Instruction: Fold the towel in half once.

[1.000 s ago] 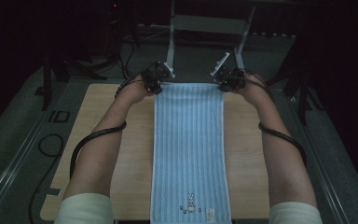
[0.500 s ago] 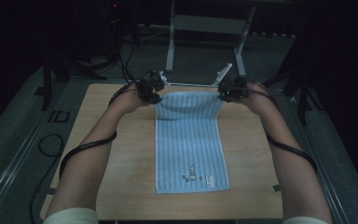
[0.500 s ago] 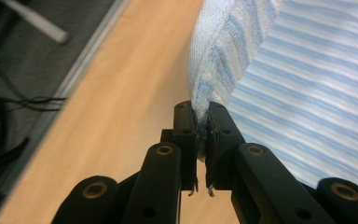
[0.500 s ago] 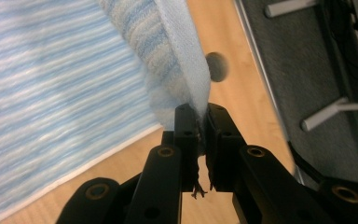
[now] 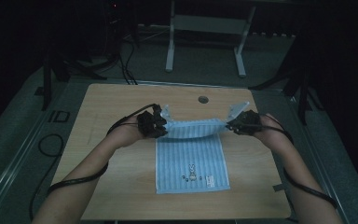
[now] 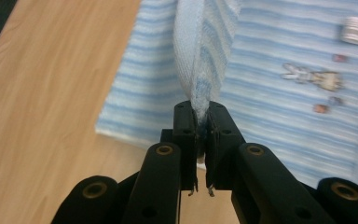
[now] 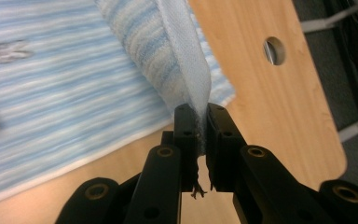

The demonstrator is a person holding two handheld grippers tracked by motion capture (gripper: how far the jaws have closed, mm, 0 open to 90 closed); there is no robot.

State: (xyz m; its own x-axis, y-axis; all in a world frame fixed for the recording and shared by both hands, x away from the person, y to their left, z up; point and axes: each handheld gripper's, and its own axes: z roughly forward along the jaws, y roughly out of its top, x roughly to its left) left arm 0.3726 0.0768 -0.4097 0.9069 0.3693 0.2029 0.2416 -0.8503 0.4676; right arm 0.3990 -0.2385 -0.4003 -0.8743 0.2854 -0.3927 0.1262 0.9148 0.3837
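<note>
- Across the table (image 5: pixel 121 100) lies my towel (image 5: pixel 191 163), its far edge lifted and strung between both grippers, the near part flat on the wood.
- From the high view I read the whole sagging span; the gripper views add the rabbit print (image 6: pixel 314 79) and a table hole (image 7: pixel 274 50).
- Left gripper (image 6: pixel 202 116): jaws pinched narrow on one corner.
- Right gripper (image 7: pixel 201 116): jaws clamped on the other corner.

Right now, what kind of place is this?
Likely a lab or recording room, not a home: bare wooden table on a dark floor, loose cables, a metal stand behind, and handheld grippers folding a striped towel.
</note>
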